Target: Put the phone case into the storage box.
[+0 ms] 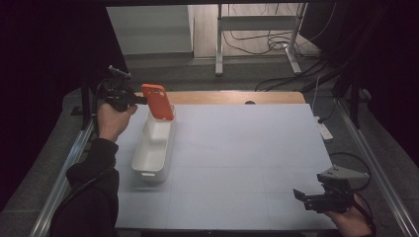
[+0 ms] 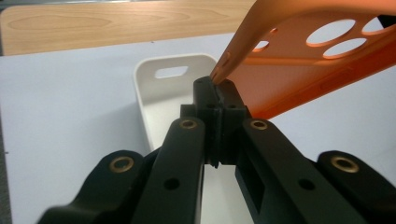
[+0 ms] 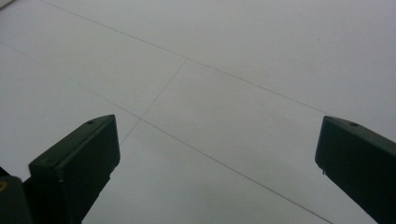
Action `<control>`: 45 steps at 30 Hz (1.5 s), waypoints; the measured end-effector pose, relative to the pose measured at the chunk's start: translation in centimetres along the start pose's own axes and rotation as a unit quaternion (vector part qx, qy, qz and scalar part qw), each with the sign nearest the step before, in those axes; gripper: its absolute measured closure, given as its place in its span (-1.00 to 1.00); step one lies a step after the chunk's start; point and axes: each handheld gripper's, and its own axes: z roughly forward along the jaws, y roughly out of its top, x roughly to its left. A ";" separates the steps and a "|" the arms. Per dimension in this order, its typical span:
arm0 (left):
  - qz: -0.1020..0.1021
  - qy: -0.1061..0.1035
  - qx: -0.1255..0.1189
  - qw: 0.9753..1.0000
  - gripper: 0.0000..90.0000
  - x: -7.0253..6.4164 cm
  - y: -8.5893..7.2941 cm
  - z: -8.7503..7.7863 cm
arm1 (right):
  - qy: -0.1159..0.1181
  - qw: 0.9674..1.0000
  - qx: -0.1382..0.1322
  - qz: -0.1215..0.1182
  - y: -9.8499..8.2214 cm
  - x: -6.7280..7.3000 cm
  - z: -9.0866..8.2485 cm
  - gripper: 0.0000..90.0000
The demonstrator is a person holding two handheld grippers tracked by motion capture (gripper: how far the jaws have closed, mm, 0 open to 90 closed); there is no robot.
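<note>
The left gripper (image 1: pixel 140 100) has its jaws pinched tight on the edge of an orange phone case (image 1: pixel 158 101), holding it tilted in the air above the far end of a white plastic bin (image 1: pixel 153 148). The right gripper (image 1: pixel 302 196), jaws wide apart with nothing between them, hovers low over the pale table mat (image 1: pixel 247 148), well apart at the near right corner.

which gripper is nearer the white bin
Left. The left gripper, clamped on the orange phone case, is just above the white bin's far end; the right gripper sits open at the table's near right corner.
</note>
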 end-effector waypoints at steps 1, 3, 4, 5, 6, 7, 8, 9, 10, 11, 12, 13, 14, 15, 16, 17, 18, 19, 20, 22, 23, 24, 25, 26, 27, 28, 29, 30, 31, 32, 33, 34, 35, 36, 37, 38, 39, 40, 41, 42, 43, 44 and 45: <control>-0.002 0.003 0.000 1.000 0.98 0.1 0.0 0.1 | 0.000 1.000 0.001 0.000 0.0 0.0 0.0 -1.00; -0.006 0.009 0.000 1.000 0.98 0.4 0.2 0.2 | 0.001 1.000 0.001 -0.001 0.0 0.0 0.0 -1.00; -0.008 0.009 0.000 1.000 0.98 0.6 0.2 0.3 | 0.001 1.000 0.003 -0.002 0.0 0.0 0.0 -1.00; -0.009 0.010 0.001 1.000 0.98 0.7 0.2 0.3 | 0.000 1.000 0.003 -0.002 0.0 0.0 0.0 -1.00; -0.011 0.012 0.000 1.000 0.98 0.8 0.3 0.4 | 0.000 1.000 0.004 -0.002 0.0 0.0 0.0 -1.00; -0.011 0.014 0.003 1.000 0.98 0.9 0.3 0.6 | -0.001 1.000 0.004 -0.002 0.0 0.0 0.0 -1.00; -0.011 0.017 0.003 1.000 0.98 1.0 0.3 0.7 | -0.001 1.000 0.003 0.000 0.0 0.0 0.0 -1.00; -0.012 0.019 0.005 1.000 0.98 1.1 0.4 0.8 | -0.001 1.000 0.003 0.000 0.0 0.0 0.0 -1.00; -0.010 0.021 0.006 1.000 0.98 1.1 0.4 0.9 | 0.000 1.000 0.003 0.000 0.0 0.0 0.0 -1.00; -0.012 0.021 0.006 1.000 0.98 1.2 0.4 1.0 | 0.000 1.000 0.003 0.000 0.0 0.0 0.0 -1.00; -0.013 0.021 0.006 1.000 0.98 1.2 0.4 1.2 | 0.000 1.000 0.004 -0.002 0.0 0.0 0.0 -1.00; -0.014 0.022 0.006 1.000 0.98 1.3 0.4 1.3 | 0.000 1.000 0.004 -0.003 0.0 0.1 0.0 -1.00; -0.015 0.022 0.008 1.000 0.98 1.4 0.4 1.5 | 0.000 1.000 0.005 -0.003 0.0 0.1 0.0 -1.00; -0.015 0.022 0.008 1.000 0.98 1.4 0.4 1.5 | 0.000 1.000 0.005 -0.003 0.0 0.1 0.0 -1.00; -0.015 0.023 0.008 1.000 0.98 1.4 0.5 1.7 | 0.000 1.000 0.005 -0.003 0.0 0.1 0.0 -1.00; -0.016 0.024 0.009 1.000 0.98 1.5 0.5 1.9 | 0.000 1.000 0.006 -0.003 0.0 0.1 0.0 -1.00; -0.016 0.024 0.009 1.000 0.98 1.5 0.5 1.9 | 0.000 1.000 0.006 -0.003 0.0 0.1 0.0 -1.00; -0.020 0.025 0.009 0.999 0.98 1.5 0.5 2.1 | 0.000 1.000 0.006 -0.004 0.0 0.1 0.0 -1.00; -0.022 0.026 0.009 0.999 0.98 1.6 0.5 2.3 | 0.001 1.000 0.007 -0.005 0.0 0.1 0.0 -1.00; -0.020 0.028 0.014 0.999 0.98 1.8 0.5 2.6 | 0.001 1.000 0.008 -0.006 0.0 0.1 0.1 -1.00; -0.022 0.029 0.014 0.999 0.98 1.8 0.5 2.8 | 0.001 1.000 0.008 -0.007 0.0 0.1 0.1 -1.00; -0.025 0.028 0.012 0.999 0.98 1.9 0.5 3.0 | 0.001 1.000 0.008 -0.007 0.0 0.1 0.1 -1.00; -0.024 0.028 0.016 0.999 0.98 2.0 0.5 3.1 | 0.001 1.000 0.009 -0.007 0.0 0.1 0.1 -1.00; -0.024 0.029 0.017 0.999 0.98 2.0 0.5 3.4 | 0.001 1.000 0.010 -0.008 0.0 0.1 0.1 -1.00; -0.024 0.029 0.020 0.999 0.98 2.0 0.4 3.6 | 0.001 1.000 0.010 -0.008 0.0 0.2 0.1 -1.00; -0.027 0.028 0.019 0.999 0.98 2.1 0.4 3.8 | 0.001 1.000 0.009 -0.008 0.0 0.2 0.1 -1.00; -0.026 0.029 0.022 0.999 0.98 2.1 0.4 4.0 | 0.001 1.000 0.008 -0.008 0.0 0.2 0.1 -1.00; -0.026 0.030 0.024 0.999 0.98 2.2 0.3 4.2 | 0.002 1.000 0.008 -0.008 0.0 0.2 0.1 -1.00; -0.028 0.031 0.024 0.999 0.98 2.2 0.3 4.4 | 0.002 1.000 0.007 -0.009 0.0 0.2 0.1 -1.00; -0.029 0.031 0.025 0.999 0.98 2.2 0.3 4.5 | 0.003 1.000 0.007 -0.009 0.0 0.2 0.1 -1.00; -0.029 0.032 0.026 0.999 0.98 2.3 0.2 4.7 | 0.002 1.000 0.008 -0.011 0.0 0.2 0.0 -1.00; -0.030 0.032 0.026 0.999 0.98 2.3 0.2 4.8 | 0.002 1.000 0.008 -0.011 0.0 0.2 0.0 -1.00; -0.030 0.032 0.026 0.999 0.98 2.3 0.2 4.8 | 0.002 1.000 0.008 -0.010 0.0 0.2 0.0 -1.00; -0.031 0.033 0.028 0.999 0.98 2.4 0.2 5.0 | 0.002 1.000 0.008 -0.010 0.0 0.2 0.0 -1.00; -0.032 0.034 0.029 0.998 0.98 2.4 0.1 5.2 | 0.001 1.000 0.007 -0.010 0.0 0.2 0.0 -1.00; -0.033 0.035 0.029 0.998 0.98 2.4 0.1 5.3 | 0.001 1.000 0.006 -0.009 0.0 0.2 0.0 -1.00; -0.033 0.036 0.031 0.998 0.98 2.5 0.1 5.4 | 0.002 1.000 0.007 -0.009 0.0 0.2 0.0 -1.00; -0.034 0.036 0.031 0.998 0.98 2.6 0.0 5.6 | 0.001 1.000 0.006 -0.009 0.0 0.2 0.0 -1.00; -0.035 0.037 0.033 0.998 0.98 2.6 0.0 5.7 | 0.001 1.000 0.007 -0.010 0.0 0.2 0.0 -1.00; -0.036 0.037 0.035 0.998 0.98 2.7 -0.1 5.9 | 0.002 1.000 0.007 -0.010 0.0 0.2 0.1 -1.00; -0.036 0.039 0.037 0.998 0.98 2.8 -0.2 6.1 | 0.002 1.000 0.007 -0.010 0.0 0.2 0.1 -1.00; -0.036 0.039 0.038 0.998 0.98 2.8 -0.2 6.2 | 0.002 1.000 0.007 -0.010 0.0 0.2 0.1 -1.00; -0.037 0.040 0.039 0.998 0.98 2.9 -0.3 6.4 | 0.002 1.000 0.008 -0.010 0.0 0.2 0.1 -1.00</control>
